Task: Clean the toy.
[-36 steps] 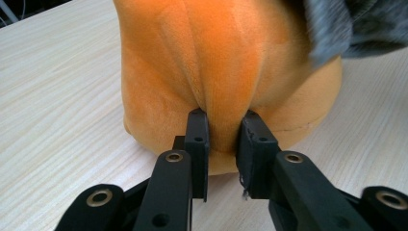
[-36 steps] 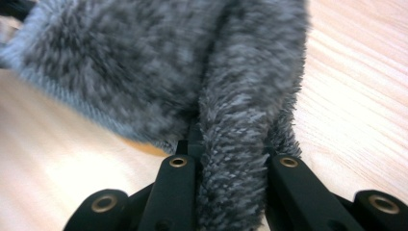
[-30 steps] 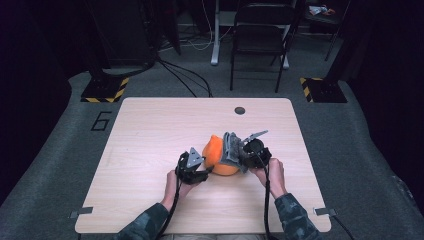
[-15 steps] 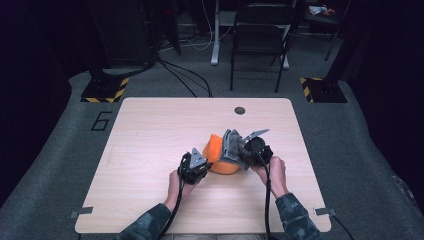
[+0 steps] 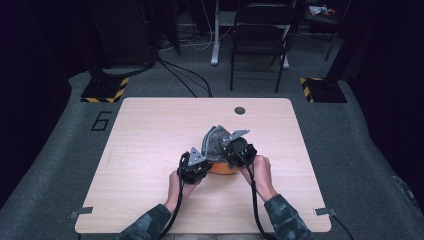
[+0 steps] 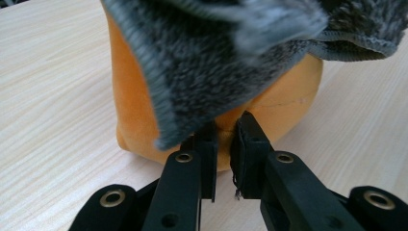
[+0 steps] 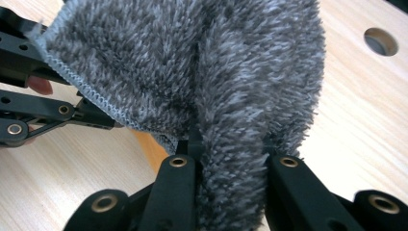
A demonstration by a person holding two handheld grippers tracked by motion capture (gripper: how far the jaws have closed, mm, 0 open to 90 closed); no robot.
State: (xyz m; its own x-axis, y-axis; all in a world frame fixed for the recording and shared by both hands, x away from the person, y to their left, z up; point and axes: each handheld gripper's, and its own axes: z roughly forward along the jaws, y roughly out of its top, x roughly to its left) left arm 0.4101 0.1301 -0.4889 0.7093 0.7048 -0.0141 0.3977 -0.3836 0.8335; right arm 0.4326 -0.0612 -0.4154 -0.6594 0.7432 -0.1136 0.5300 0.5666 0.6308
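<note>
While the right tool (image 7: 230,159) is clamped on the grey fleece cover (image 7: 192,72), the left tool (image 6: 226,144) has just closed, pinching the orange cushion's (image 6: 139,120) lower edge. The cover lies partly over the cushion, mid-worktop (image 5: 150,130). Judged stage: separation begun, cover not yet clear.

The left gripper (image 6: 223,139) has just been closing its jaws, and they now pinch the lower edge of the soft orange rounded cushion (image 6: 139,120). The right gripper (image 5: 239,147), clamped on the fuzzy grey cloth (image 7: 216,72), now sits higher and farther left, lifting that cloth above the cushion.
</note>
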